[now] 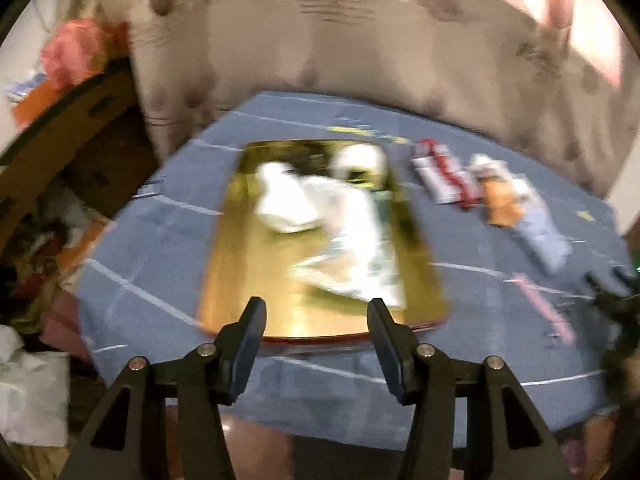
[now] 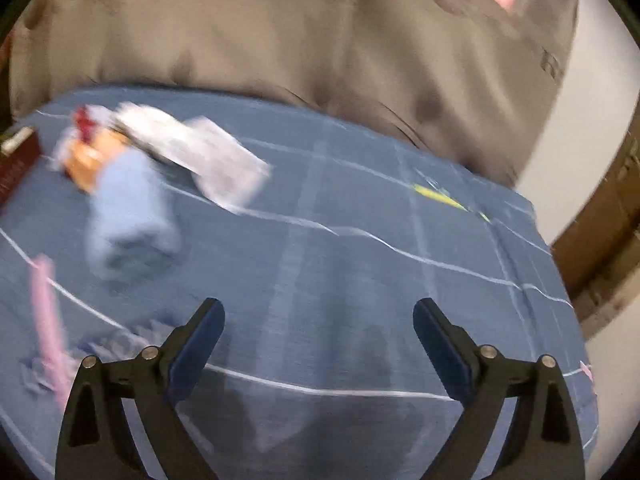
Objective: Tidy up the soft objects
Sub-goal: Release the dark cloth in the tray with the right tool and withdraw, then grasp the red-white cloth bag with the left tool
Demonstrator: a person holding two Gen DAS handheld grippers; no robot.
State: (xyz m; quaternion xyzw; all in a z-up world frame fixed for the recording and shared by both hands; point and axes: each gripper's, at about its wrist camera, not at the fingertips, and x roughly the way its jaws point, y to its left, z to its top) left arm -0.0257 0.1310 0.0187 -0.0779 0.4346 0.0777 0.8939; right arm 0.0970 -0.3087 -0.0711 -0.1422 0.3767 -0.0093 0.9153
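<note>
White soft bundles [image 1: 320, 200] sit in the gold tray [image 1: 248, 280] on the blue-clothed tabletop [image 2: 360, 208], both grippers' jaws apart, empty, left gripper [image 1: 316, 312] narrower than right gripper [image 2: 318, 312].

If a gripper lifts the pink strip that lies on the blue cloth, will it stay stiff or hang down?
The pink strip looks thin, narrow and flat on the blue cloth, so it would probably droop from a grip at one end. It seems light. Lying so flat, it may be hard to pinch without catching the cloth. Blur hides its material.

tray [image 1: 240, 280]: glossy gold — mirror-like
tablecloth [image 2: 340, 200]: matt blue cloth
curtain [image 2: 280, 40]: beige fabric — patterned
</note>
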